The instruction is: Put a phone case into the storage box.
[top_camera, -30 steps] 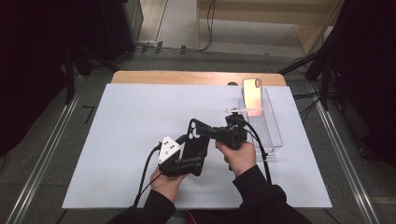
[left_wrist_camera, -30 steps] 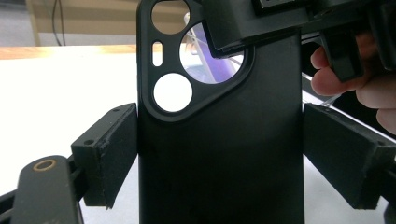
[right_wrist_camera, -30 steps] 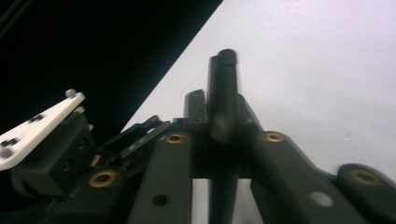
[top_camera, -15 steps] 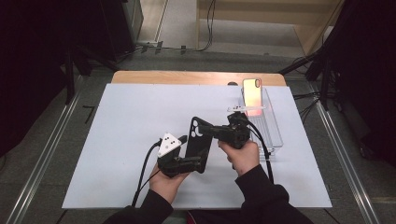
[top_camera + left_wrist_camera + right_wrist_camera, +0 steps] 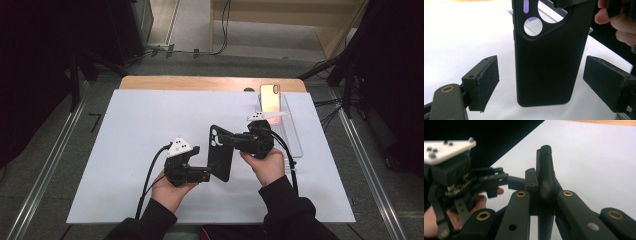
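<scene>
Black phone case (image 5: 220,152) held upright above the white table cover (image 5: 125,130), pinched at its upper end by the right gripper (image 5: 231,141). Left gripper (image 5: 209,174): jaws spread, flanking the case's lower end (no contact visible).

Left gripper (image 5: 210,175) slid down the phone case (image 5: 220,154).

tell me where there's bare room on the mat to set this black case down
The white mat lies bare left of the left gripper, back to the wooden edge. It is crowded on the right: phone case, right gripper, clear stand with phone.
</scene>
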The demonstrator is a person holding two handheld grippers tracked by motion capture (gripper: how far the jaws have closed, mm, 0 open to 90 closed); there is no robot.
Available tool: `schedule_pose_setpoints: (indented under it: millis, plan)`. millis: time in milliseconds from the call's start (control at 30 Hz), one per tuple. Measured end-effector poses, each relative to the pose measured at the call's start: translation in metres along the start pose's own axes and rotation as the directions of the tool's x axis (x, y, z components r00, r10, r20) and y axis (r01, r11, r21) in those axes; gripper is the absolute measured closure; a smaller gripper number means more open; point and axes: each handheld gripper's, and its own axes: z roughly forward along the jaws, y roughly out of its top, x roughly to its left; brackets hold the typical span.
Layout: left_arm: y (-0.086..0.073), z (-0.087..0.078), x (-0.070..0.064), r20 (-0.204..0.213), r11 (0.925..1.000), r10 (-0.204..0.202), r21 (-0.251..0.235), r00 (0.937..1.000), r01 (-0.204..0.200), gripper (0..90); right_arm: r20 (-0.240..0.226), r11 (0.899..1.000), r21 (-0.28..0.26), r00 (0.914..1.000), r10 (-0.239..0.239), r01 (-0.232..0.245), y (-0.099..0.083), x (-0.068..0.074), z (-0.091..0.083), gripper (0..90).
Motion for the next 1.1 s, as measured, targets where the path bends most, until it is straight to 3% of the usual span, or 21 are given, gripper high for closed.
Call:
schedule_pose_setpoints:
  millis: [167,300,600,733,933,1100]
  plan:
    - [0.005,-0.004,0.009,0.056,0.9981,0.018,0.058,0.9982,-0.022,13.4,-0.036,0.998,0.018,0.9973,-0.065,0.065,-0.002,-0.001,-0.003,82.5]
    - [0.009,-0.009,0.014,0.083,0.9968,0.039,0.065,0.9958,-0.045,15.0,-0.065,0.992,0.031,0.9909,-0.118,0.120,-0.002,-0.001,-0.005,82.5]
    - [0.023,-0.015,0.027,0.174,0.9900,0.071,0.108,0.9823,-0.090,15.2,-0.120,0.978,0.047,0.9735,-0.195,0.202,-0.003,-0.002,-0.014,82.4]
    - [0.030,-0.017,0.030,0.214,0.9860,0.103,0.107,0.9715,-0.128,15.2,-0.157,0.971,0.056,0.9623,-0.222,0.233,-0.004,-0.007,-0.015,82.4]
    - [0.038,-0.020,0.036,0.270,0.9858,0.133,0.064,0.9536,-0.155,16.6,-0.225,0.960,0.065,0.9412,-0.252,0.273,-0.005,-0.012,-0.017,82.4]
    - [0.043,-0.019,0.039,0.330,0.9795,0.169,0.049,0.9289,-0.195,16.6,-0.277,0.951,0.069,0.9215,-0.273,0.302,-0.007,-0.014,-0.017,82.4]
